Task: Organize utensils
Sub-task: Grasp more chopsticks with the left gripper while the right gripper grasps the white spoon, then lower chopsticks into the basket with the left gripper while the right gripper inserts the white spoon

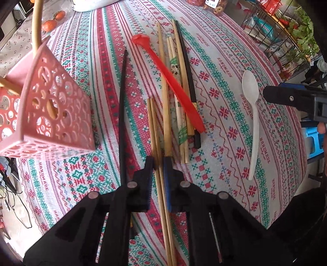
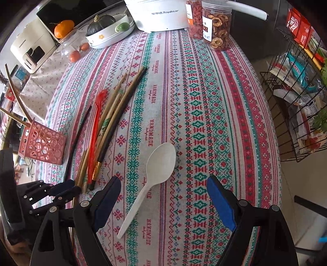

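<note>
I'm in a home kitchen: a rice cooker (image 2: 161, 15), jars of dried fruit (image 2: 217, 24) and a squash (image 2: 100, 24) crowd my surface's far edge.

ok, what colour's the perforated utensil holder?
Pink. The utensil holder shows best in the left wrist view.

left gripper (image 1: 158, 163): jaws nearly closed, pointing forward low | right gripper (image 2: 163, 184): jaws spread wide

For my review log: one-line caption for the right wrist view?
Open right gripper hovers over a white spoon on the patterned tablecloth, chopsticks lying left.
</note>
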The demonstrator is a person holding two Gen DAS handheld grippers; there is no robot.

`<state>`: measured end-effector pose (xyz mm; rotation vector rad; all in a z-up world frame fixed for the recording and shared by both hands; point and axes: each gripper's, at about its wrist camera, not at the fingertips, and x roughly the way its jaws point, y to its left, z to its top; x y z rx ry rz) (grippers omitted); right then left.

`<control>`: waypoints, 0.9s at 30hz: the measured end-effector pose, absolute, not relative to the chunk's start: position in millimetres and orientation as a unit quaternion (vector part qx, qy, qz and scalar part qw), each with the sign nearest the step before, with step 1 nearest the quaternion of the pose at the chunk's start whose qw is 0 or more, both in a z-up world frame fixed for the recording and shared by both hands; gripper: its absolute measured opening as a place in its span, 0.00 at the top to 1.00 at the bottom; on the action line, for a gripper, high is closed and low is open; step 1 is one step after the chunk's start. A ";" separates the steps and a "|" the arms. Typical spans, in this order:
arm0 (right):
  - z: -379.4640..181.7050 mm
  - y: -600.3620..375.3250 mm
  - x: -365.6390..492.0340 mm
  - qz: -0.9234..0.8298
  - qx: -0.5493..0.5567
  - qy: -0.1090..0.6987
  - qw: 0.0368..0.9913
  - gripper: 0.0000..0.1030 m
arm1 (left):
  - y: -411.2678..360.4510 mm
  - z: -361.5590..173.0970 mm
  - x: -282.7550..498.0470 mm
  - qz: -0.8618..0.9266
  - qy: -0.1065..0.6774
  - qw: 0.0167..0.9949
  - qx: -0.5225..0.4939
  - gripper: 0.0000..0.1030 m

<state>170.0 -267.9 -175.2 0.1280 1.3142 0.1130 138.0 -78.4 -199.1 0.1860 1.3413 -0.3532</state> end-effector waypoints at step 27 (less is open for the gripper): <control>-186.8 -232.7 182.1 0.057 0.030 0.590 0.805 0.95 | -11.9 -86.5 83.3 -0.208 0.446 0.871 0.013 0.90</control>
